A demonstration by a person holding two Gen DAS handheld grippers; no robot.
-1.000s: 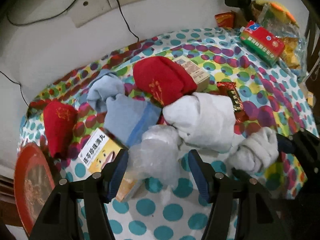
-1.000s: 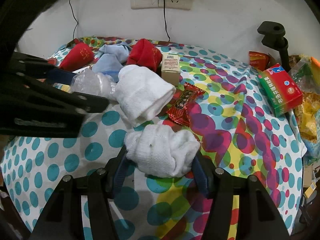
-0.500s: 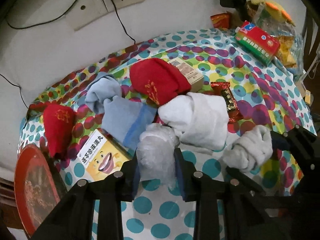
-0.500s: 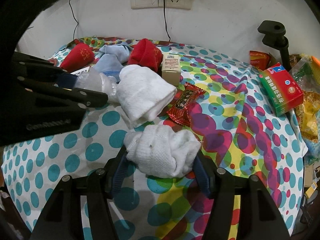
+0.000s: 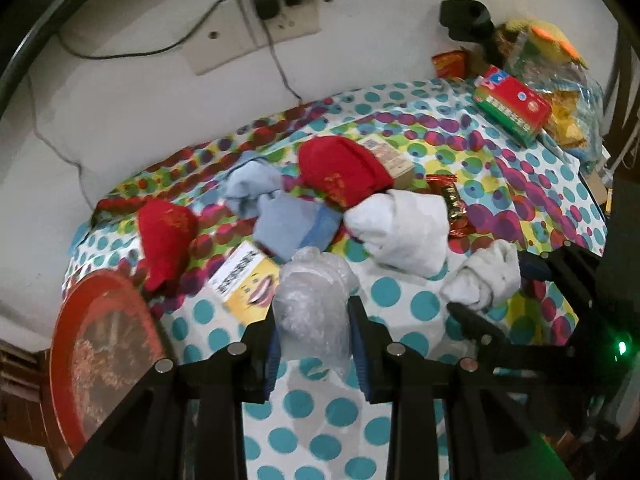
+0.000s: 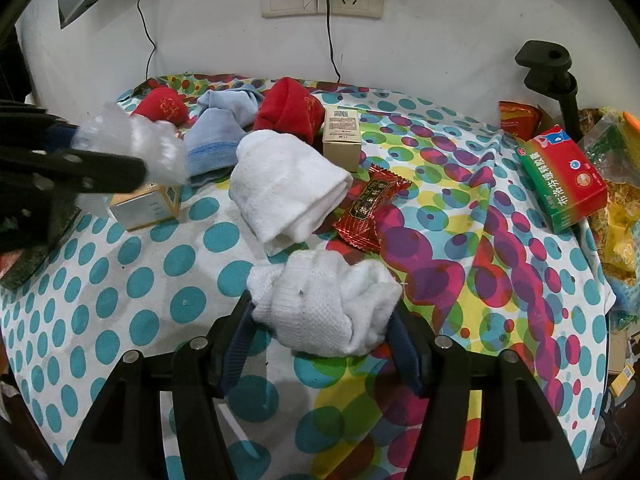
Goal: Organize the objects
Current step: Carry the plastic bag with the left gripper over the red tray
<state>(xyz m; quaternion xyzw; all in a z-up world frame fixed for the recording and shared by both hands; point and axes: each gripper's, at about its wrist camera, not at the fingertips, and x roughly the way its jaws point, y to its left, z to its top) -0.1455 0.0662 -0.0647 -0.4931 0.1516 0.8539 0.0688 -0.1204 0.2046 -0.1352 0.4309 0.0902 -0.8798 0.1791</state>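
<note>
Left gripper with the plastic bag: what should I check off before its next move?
1. Left gripper shut on plastic bag: ok, both fingers press its sides.
2. Bag clear of the table: ok; in the right wrist view it hangs above the yellow box.
3. Bag free of the blue sock: cannot tell, they overlap in view.
4. Right gripper shut on white sock: ok, the sock fills the gap.
5. Grippers apart: ok, no contact shows in either view.
6. Red tray as drop spot: cannot tell, only part shows.
</note>
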